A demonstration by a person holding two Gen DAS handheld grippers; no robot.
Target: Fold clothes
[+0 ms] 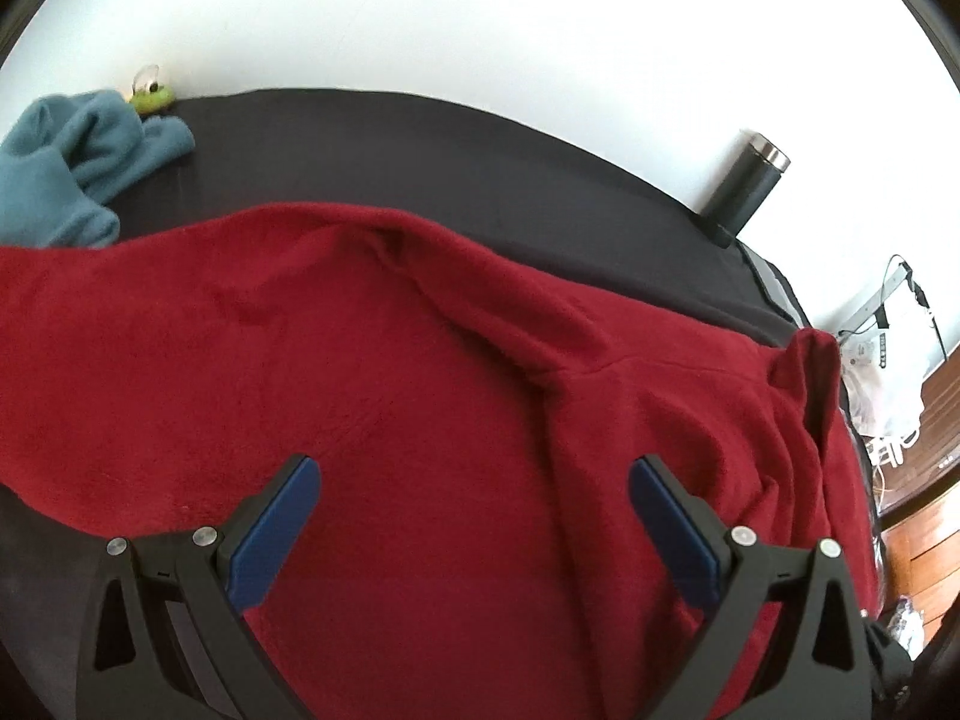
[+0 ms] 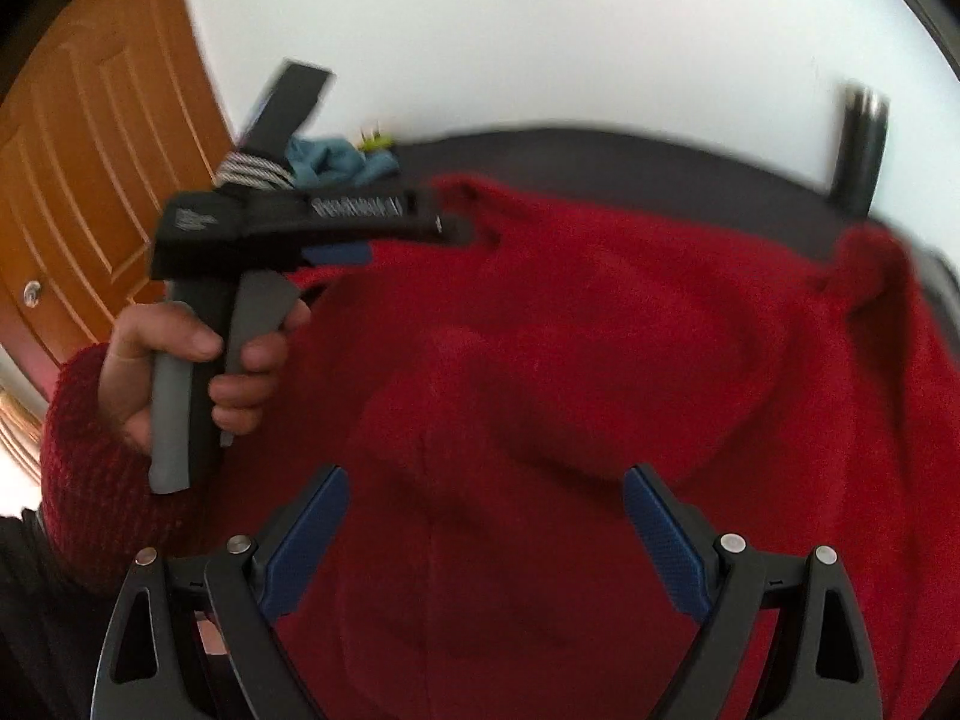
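Note:
A red fleece garment [image 1: 420, 360] lies spread and creased over a black table top [image 1: 360, 144]. My left gripper [image 1: 474, 474] hovers over the garment's near part, open, with only the cloth lying beneath its blue pads [image 1: 282, 528]. In the blurred right wrist view the same red garment [image 2: 600, 360] fills the middle. My right gripper [image 2: 486, 480] is open above it, holding nothing. At the left of that view a hand [image 2: 180, 354] in a red knit sleeve grips the left gripper's handle [image 2: 174, 420].
A teal fleece garment [image 1: 72, 162] is heaped at the table's far left, with a small green toy [image 1: 153, 97] behind it. A dark metal bottle [image 1: 747, 186] stands at the far right by the white wall. Cables and wooden floor [image 1: 924, 516] lie beyond the right edge. An orange door [image 2: 90, 150] is on the left.

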